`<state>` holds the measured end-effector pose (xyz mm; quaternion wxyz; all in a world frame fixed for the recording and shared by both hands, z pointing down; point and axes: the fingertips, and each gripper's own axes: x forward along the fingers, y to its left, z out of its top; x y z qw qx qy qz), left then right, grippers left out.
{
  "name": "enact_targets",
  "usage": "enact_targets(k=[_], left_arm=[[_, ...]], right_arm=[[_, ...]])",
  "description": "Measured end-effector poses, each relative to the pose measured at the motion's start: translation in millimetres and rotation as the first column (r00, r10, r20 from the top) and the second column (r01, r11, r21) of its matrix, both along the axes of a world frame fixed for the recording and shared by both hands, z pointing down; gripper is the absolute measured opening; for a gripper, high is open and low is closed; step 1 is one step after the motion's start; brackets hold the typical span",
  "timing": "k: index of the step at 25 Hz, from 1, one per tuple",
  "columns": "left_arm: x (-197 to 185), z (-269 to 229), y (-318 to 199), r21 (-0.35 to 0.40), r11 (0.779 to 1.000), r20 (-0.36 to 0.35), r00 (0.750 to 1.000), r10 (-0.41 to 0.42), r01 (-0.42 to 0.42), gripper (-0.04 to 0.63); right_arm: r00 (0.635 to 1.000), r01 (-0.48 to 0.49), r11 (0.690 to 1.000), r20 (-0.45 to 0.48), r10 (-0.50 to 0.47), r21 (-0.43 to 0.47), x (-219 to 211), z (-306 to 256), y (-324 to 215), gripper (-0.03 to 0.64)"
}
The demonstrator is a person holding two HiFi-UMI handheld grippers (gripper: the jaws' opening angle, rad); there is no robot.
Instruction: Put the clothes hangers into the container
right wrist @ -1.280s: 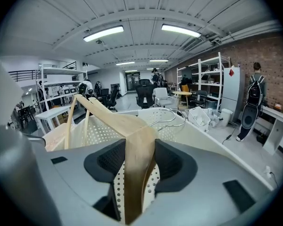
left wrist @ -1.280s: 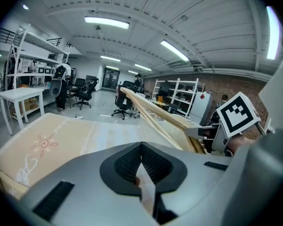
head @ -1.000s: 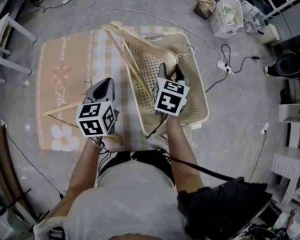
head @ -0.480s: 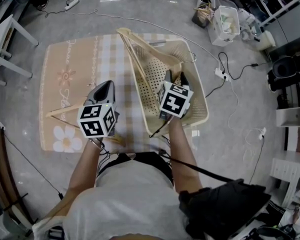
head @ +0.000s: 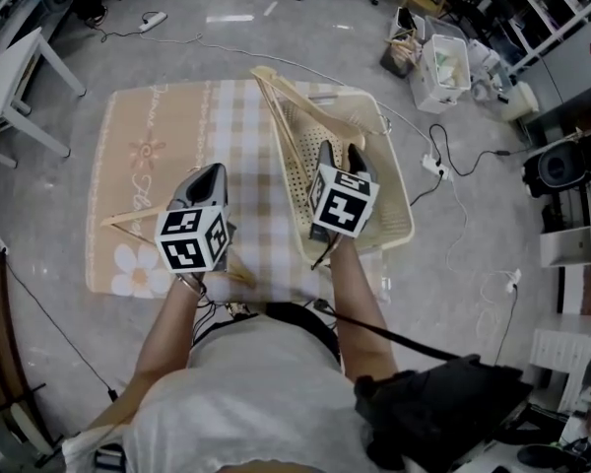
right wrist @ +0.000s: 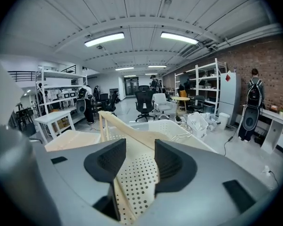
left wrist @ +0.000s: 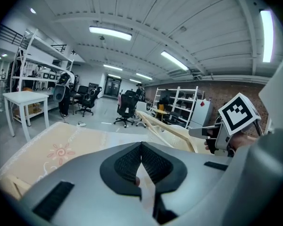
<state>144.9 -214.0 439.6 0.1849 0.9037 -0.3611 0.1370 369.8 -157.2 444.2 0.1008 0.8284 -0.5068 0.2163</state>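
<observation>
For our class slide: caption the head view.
Open right gripper above the basket of hangers; another hanger lies on the mat.

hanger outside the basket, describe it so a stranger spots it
A beige flowered mat lies on the floor, a cream perforated basket on its right side. The hanger is over the mat's left part, partly hidden by the left claw; the other hangers lean in the basket.

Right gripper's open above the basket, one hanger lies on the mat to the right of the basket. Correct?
One thing is off: the hanger on the mat lies to the left of the basket, beside the left gripper, as the head view shows. The rest stands: the right gripper is open above the basket.
</observation>
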Motion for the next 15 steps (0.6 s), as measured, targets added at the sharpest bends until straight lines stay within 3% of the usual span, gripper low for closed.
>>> enact_targets(k=[10,15], left_arm=[[-63.0,-9.9,-2.1,0.034,0.994,-0.017,0.995,-0.099,0.099,0.012],[-115.7,-16.0,0.1,0.047,0.985,-0.019,0.986,-0.163,0.163,0.012]], right_arm=[[0.989,0.149,0.988,0.007,-0.15,0.034,-73.9,-10.8,-23.6,0.152],[0.974,0.228,0.973,0.007,-0.228,0.037,-131.9,-13.3,-32.8,0.11]])
